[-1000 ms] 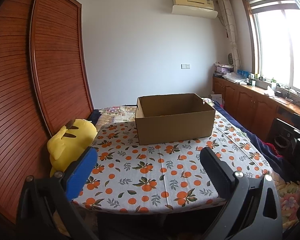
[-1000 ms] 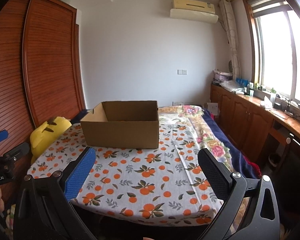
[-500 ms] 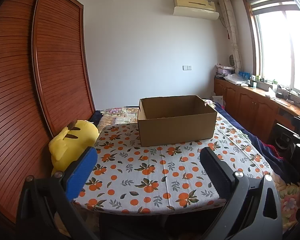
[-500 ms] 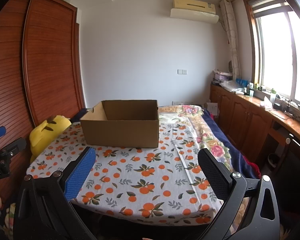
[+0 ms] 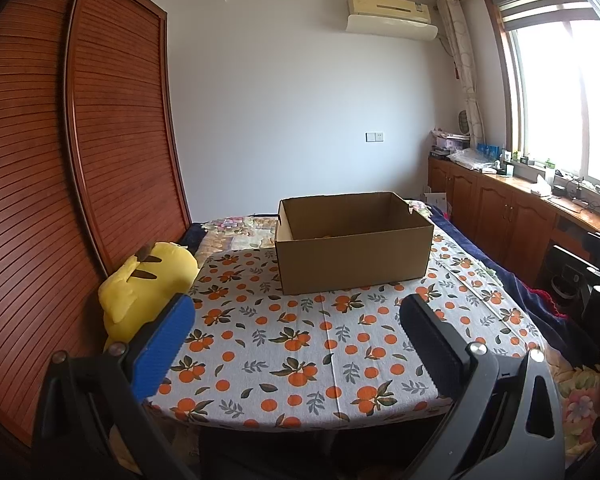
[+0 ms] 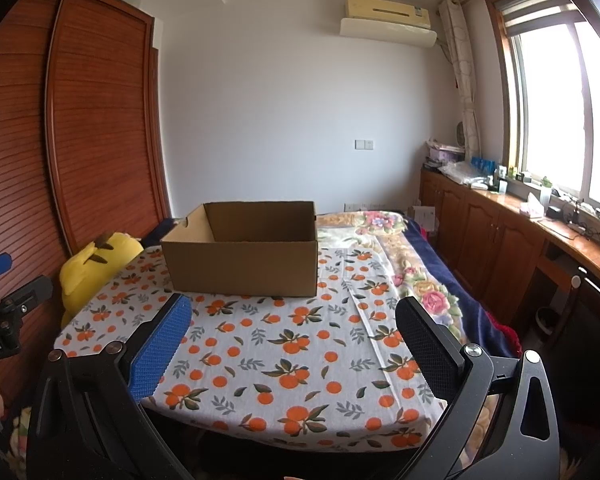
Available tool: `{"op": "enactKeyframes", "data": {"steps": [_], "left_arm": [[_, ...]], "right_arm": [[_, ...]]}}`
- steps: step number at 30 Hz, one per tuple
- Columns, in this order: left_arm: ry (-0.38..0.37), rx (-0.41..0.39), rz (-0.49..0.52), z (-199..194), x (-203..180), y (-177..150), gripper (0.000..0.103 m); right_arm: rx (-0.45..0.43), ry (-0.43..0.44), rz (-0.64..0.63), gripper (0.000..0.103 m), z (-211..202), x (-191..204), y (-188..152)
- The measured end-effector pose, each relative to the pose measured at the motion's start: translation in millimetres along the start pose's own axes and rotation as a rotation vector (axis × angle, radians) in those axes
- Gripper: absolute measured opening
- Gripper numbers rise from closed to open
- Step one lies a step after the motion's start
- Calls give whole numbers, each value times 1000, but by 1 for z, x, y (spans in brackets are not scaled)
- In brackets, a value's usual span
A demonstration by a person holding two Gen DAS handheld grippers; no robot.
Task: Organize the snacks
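Both grippers point(image 5: 296, 344) point(image 6: 292, 344) wide apart, cardboard box point(image 5: 352, 248) w/ top open

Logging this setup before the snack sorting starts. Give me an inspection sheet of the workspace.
Surface: table under an orange-print cloth, bare in front of the box.
Job's things: open cardboard box at the far side; something orange barely shows inside, cannot tell what. No snacks seen on the cloth.
Clutter: yellow plush toy at the table's left edge.
Grippers: left gripper open, holding nothing; right gripper open, holding nothing.
Cables: a few on the window counter; nothing seen on the table.
Surroundings: wooden wardrobe left, air conditioner on the far wall, window right, bed with floral cover behind.
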State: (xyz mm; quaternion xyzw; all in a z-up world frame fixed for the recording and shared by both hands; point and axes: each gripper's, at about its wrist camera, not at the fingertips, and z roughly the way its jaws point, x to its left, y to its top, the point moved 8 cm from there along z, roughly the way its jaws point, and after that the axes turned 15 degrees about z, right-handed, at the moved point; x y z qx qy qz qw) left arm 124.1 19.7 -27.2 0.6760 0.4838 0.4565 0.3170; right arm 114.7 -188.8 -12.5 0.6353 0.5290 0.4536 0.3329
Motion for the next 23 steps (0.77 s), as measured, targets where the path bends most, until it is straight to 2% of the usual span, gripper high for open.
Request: {"op": "enactKeyframes", "data": {"steps": [23], "left_arm": [[2,0,1,-1,-1,-1,103]], "right_arm": [[1,0,1,103,0,0,-1]]}}
